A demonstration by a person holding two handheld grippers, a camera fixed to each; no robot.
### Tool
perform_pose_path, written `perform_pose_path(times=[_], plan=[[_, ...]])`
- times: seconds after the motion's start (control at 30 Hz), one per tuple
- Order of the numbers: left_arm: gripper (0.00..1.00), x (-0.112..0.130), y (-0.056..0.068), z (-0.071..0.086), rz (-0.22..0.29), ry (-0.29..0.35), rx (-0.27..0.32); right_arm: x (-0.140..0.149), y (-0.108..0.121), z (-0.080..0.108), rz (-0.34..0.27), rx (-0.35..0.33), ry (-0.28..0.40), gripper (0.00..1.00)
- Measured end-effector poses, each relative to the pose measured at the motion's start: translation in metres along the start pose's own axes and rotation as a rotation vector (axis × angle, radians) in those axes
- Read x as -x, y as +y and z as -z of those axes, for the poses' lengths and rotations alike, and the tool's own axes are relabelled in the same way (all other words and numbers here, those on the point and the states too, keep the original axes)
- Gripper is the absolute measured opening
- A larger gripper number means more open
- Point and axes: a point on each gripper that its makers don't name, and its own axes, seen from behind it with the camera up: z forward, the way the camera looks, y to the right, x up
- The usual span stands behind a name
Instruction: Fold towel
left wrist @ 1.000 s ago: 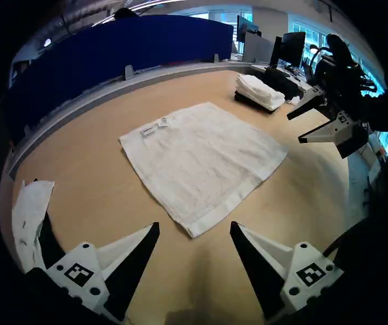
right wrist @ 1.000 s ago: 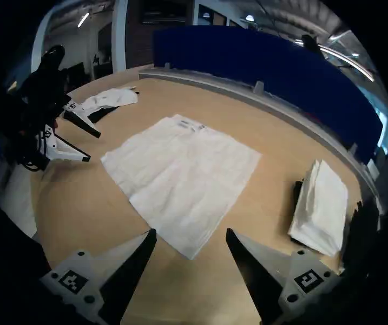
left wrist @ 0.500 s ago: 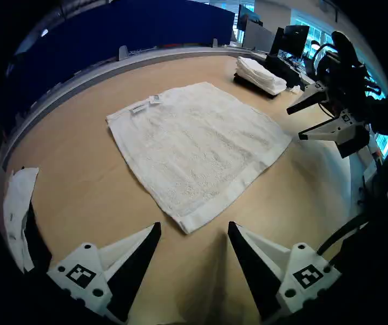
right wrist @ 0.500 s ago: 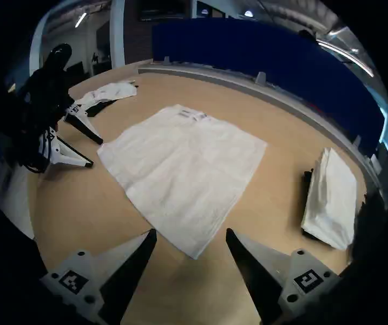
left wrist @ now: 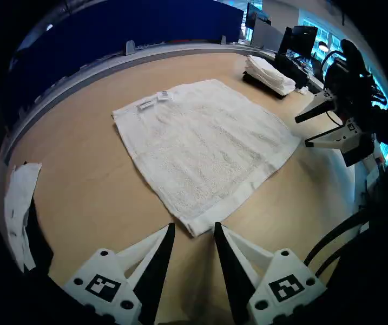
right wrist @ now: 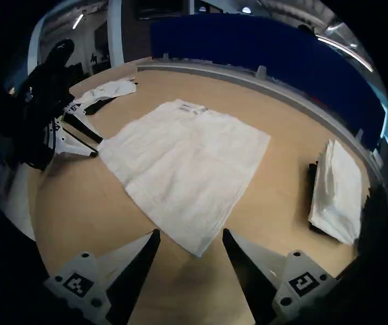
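towel: spread out flat, white, pretty much mid-table, one layer, not folded yet
towel tags: two little labels on the far edge, too small to read
table: light wood, curved far edge
left gripper: low over the table at the towel's near corner in the left gripper view
left jaws: narrow gap, not pressed together; corner of the towel sits right between the two tips, wood showing on both sides of it, so no pinch
left gripper from the other side: at the left corner of the towel in the right gripper view, tips right at the cloth, dark handle and a hand behind it
right gripper: down near the table at another towel corner in the right gripper view
right jaws: spread apart, corner of the towel pointing into the gap, neither finger touching it as far as visible
right gripper from the other side: off to the right of the towel in the left gripper view, fingers apart, just beside the towel's right corner
stack of folded towels: on a dark tray-ish base, well apart from the flat towel
white cloth: crumpled, far left side of the table
blue divider: along the back edge
monitors: dark, past the stack
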Motion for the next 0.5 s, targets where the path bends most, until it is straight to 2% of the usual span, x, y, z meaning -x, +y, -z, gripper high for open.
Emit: perform_pose_path(times=[0.07,0.33,0.5], plan=[[0.51,0.0003,-0.0001,-0.0001,-0.003,-0.001,-0.002,0.0015,-0.0001,-0.0008,0.001,0.002,-0.002,0.86],[0.17,0.0026,-0.0073,-0.001,-0.008,-0.008,-0.054,0.0075,0.0014,-0.0015,-0.006,0.011,-0.013,0.86],[0.14,0.0024,-0.0079,-0.0011,0.002,-0.008,-0.065,0.0091,0.0023,-0.0018,-0.017,0.016,-0.014,0.86]])
